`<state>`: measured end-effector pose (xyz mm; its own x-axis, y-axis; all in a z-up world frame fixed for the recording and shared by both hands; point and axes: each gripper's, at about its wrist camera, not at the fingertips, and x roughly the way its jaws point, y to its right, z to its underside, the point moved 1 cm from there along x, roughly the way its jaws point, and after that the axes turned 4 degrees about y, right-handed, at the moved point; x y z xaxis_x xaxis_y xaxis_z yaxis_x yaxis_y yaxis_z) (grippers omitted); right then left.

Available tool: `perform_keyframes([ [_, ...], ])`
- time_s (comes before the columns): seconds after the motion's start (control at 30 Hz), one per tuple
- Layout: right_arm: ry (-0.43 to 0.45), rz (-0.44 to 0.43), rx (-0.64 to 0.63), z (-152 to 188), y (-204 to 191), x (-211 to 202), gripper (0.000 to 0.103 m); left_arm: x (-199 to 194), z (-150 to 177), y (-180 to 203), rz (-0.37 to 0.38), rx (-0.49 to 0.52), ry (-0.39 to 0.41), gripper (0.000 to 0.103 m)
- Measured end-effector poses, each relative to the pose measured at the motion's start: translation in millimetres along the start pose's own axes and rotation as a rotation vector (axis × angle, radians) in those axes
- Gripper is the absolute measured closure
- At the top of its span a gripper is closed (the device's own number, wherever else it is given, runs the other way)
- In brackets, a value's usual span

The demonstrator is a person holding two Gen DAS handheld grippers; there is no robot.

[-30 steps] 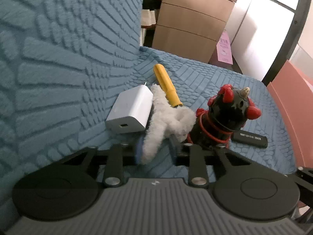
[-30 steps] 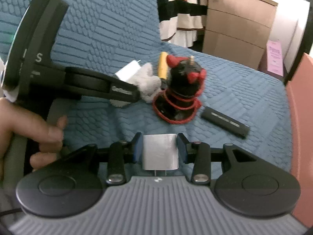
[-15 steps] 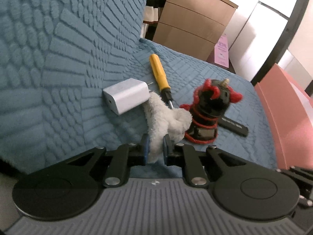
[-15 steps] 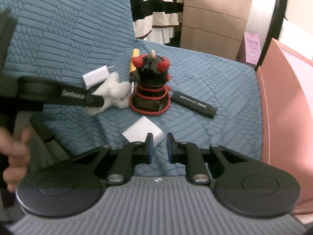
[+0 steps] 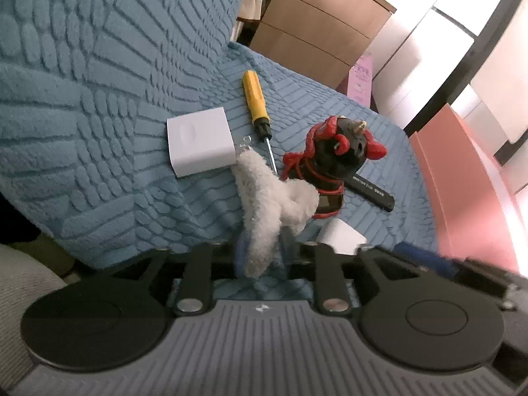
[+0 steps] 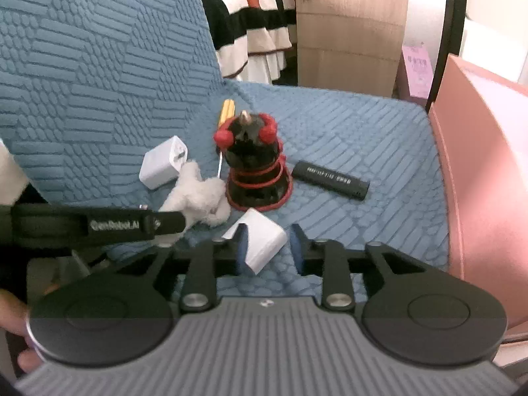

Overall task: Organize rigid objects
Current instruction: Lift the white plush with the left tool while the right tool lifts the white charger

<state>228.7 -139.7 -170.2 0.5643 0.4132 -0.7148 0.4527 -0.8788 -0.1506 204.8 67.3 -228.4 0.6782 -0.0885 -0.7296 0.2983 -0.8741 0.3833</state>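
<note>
The left gripper (image 5: 260,250) is clamped on the near end of a white fluffy plush toy (image 5: 267,198), whose far end droops toward the sofa seat (image 6: 346,138) between a white charger block (image 5: 199,145) and a black-and-red horned figurine (image 5: 333,161). The right gripper (image 6: 269,247) has its fingers parted around a second white charger (image 6: 264,237), which lies tilted on the seat; the left pad looks to be against it, the right pad stands clear, so it reads as not gripped. Beyond these, a yellow-handled screwdriver (image 5: 255,105) lies behind the figurine with its blade running close past the plush, and a black bar-shaped device with white lettering (image 6: 330,181) rests to the figurine's right. Since the soft toy is the odd one among hard items, the step in hand appears to be pulling it out of the group. Doing that well means lifting it straight up before drawing it away, because its loose end hangs just beside the first charger's prongs and the screwdriver blade and could drag either. The right gripper should square up on the tilted charger before closing.
</note>
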Motion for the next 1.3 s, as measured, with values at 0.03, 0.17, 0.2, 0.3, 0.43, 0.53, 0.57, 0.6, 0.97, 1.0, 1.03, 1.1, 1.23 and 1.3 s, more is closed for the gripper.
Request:
perform_keyframes([
  [0.03, -0.012, -0.005, 0.004, 1, 0, 3, 0.061, 1, -1, -2, 0.004, -0.015, 0.001, 0.054],
  [0.17, -0.035, 0.001, 0.032, 5, -4, 11, 0.041, 1, -5, -8, 0.041, -0.043, 0.009, 0.047],
  [0.2, -0.035, 0.012, 0.044, 5, -4, 12, 0.041, 2, -7, -9, 0.062, -0.053, 0.003, 0.046],
  [0.3, -0.041, 0.017, 0.085, 4, -4, 19, 0.041, 6, -11, -11, 0.089, -0.069, -0.007, 0.046],
  [0.43, -0.060, 0.027, 0.116, 7, -6, 32, 0.041, 10, -16, -10, 0.096, -0.048, -0.002, 0.046],
  [0.53, -0.068, 0.002, 0.185, 10, -3, 40, 0.042, 13, -16, -11, 0.106, -0.056, -0.015, 0.046],
  [0.57, -0.066, 0.008, 0.202, 11, -2, 42, 0.043, 15, -16, -11, 0.108, -0.055, -0.020, 0.045],
  [0.6, -0.061, 0.015, 0.203, 11, -2, 42, 0.044, 16, -16, -11, 0.109, -0.052, -0.022, 0.043],
  [0.97, -0.067, 0.071, 0.116, 16, 8, 25, 0.045, 34, -18, 2, 0.090, 0.005, -0.033, 0.036],
  [1.0, -0.069, 0.079, 0.112, 17, 10, 23, 0.045, 36, -18, 4, 0.084, 0.012, -0.033, 0.036],
  [1.03, -0.071, 0.085, 0.110, 18, 13, 22, 0.045, 39, -17, 6, 0.073, 0.021, -0.036, 0.036],
  [1.1, -0.070, 0.094, 0.108, 18, 18, 19, 0.045, 44, -17, 11, 0.059, 0.046, -0.036, 0.036],
  [1.23, -0.064, 0.105, 0.108, 16, 24, 15, 0.045, 50, -17, 17, 0.038, 0.074, -0.015, 0.038],
  [1.3, -0.064, 0.103, 0.109, 15, 27, 13, 0.045, 50, -16, 17, 0.041, 0.078, -0.008, 0.045],
])
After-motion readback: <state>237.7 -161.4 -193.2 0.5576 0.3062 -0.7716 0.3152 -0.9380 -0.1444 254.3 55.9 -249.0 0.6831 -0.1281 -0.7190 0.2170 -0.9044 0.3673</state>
